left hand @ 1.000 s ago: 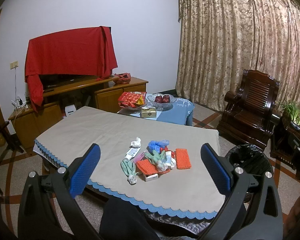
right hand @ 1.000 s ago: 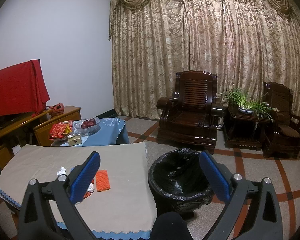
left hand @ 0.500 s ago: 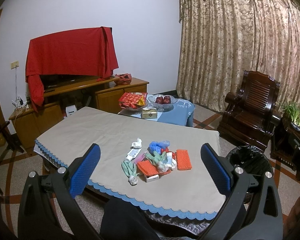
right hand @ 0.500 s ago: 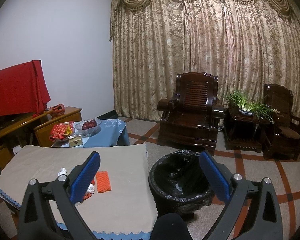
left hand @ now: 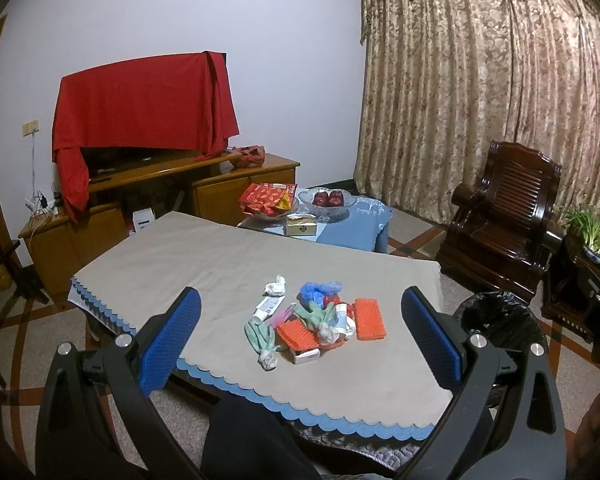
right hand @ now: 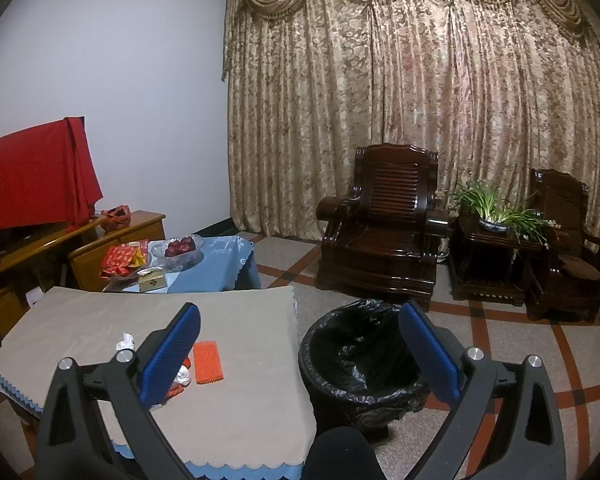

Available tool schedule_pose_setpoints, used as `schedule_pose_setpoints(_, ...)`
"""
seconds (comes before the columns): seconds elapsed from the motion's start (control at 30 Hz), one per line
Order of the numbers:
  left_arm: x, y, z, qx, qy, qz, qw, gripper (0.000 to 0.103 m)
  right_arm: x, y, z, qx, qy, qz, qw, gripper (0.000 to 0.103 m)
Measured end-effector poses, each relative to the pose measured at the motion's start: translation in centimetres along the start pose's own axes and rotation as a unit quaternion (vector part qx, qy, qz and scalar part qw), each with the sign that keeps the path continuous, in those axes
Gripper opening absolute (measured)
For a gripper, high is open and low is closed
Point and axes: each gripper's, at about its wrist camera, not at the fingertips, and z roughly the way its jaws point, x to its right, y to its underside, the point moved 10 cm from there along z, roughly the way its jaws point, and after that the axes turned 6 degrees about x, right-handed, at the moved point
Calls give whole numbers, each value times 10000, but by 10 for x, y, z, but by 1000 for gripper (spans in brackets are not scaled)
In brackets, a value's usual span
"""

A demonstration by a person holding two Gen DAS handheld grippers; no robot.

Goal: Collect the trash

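Observation:
A heap of trash (left hand: 318, 326) lies on the beige-clothed table (left hand: 204, 256): orange ridged pads, a blue plastic bag (left hand: 319, 289), crumpled white tissue (left hand: 276, 286), a small tube and greenish rags. My left gripper (left hand: 300, 334) hovers open above and short of the heap, holding nothing. In the right wrist view one orange pad (right hand: 207, 361) shows beside the left finger. A bin lined with a black bag (right hand: 362, 360) stands on the floor to the right of the table. My right gripper (right hand: 300, 354) hangs open over the gap between table and bin, empty.
A low blue-clothed table (left hand: 358, 222) behind holds a fruit bowl (left hand: 327, 201), red snack packets and a small box. A wooden cabinet (left hand: 156, 196) with a red-draped screen lines the wall. Dark wooden armchairs (right hand: 384, 224) and a plant stand (right hand: 494, 240) sit before the curtains.
Both views have shifted only slightly; the trash heap sits a touch higher in the left wrist view. Both grippers stay open and empty.

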Motion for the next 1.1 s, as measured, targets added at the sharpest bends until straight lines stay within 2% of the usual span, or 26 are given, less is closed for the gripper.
schedule_pose_setpoints(0.23,-2,0,0,-47,-12,-5,10000,98,0,0,5,-39,-10,-17,10000,97)
schedule_pose_setpoints(0.27,-3,1,1,-60,-18,0,10000,98,-11,-2,4,-47,-13,-40,10000,97)
schedule_pose_setpoints(0.4,-5,6,9,-191,-53,13,9998,98,-16,5,8,-120,-45,-74,9999,97)
schedule_pose_setpoints(0.53,-14,26,34,-613,-147,41,9980,98,-24,18,23,-309,-147,-188,9992,97)
schedule_pose_setpoints(0.77,-32,66,83,-1323,-192,-32,9910,98,-60,63,68,-955,-511,-453,9931,97)
schedule_pose_setpoints(0.97,-39,90,124,-1668,-298,28,9855,98,-85,102,107,-1462,-776,-525,9848,97)
schedule_pose_setpoints(1.1,-36,105,151,-1911,-210,-19,9813,98,-102,123,127,-1747,-966,-533,9784,89)
